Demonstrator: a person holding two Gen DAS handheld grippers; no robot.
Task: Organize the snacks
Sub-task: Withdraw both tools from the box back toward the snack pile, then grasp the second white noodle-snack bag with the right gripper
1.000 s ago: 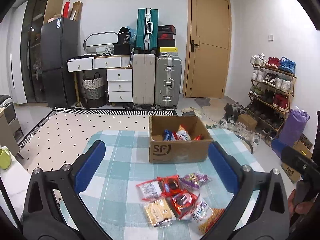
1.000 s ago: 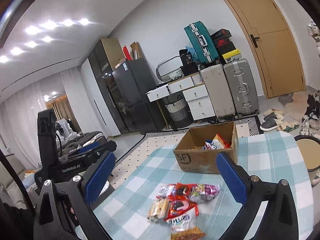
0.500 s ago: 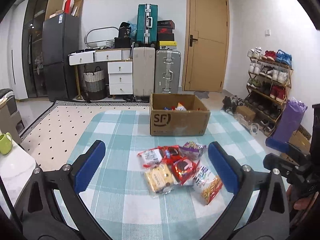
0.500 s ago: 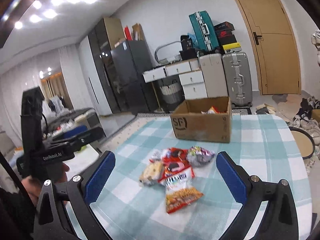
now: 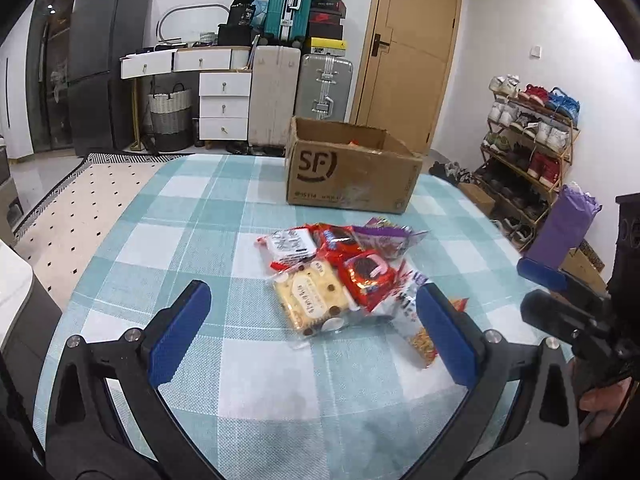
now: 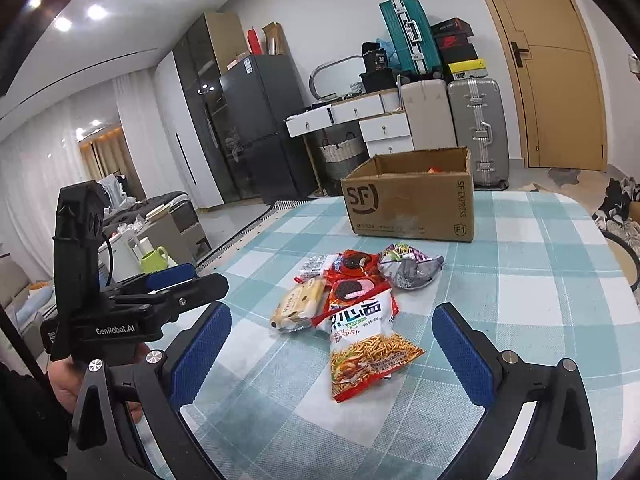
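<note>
A pile of snack packets lies on the checked tablecloth (image 5: 192, 240): a yellow biscuit pack (image 5: 310, 298), a red cookie pack (image 5: 366, 274), a purple pack (image 5: 384, 236), a white pack (image 5: 290, 244) and a noodle snack bag (image 6: 366, 344). A brown SF cardboard box (image 5: 352, 172) stands behind the pile, with snacks barely showing inside. My left gripper (image 5: 310, 330) is open and empty, just in front of the biscuit pack. My right gripper (image 6: 332, 348) is open and empty, its fingers either side of the noodle bag (image 5: 424, 340). The box also shows in the right wrist view (image 6: 408, 196).
Beyond the table stand suitcases (image 5: 324, 84), white drawers (image 5: 224, 106), a dark fridge (image 5: 102, 60), a wooden door (image 5: 408, 52) and a shoe rack (image 5: 528, 136). A green mug (image 6: 154, 258) sits on a side surface left of the table.
Both grippers have dropped lower and come closer to the snack pile. The box's contents have sunk out of sight behind its rim. Both stay open.
</note>
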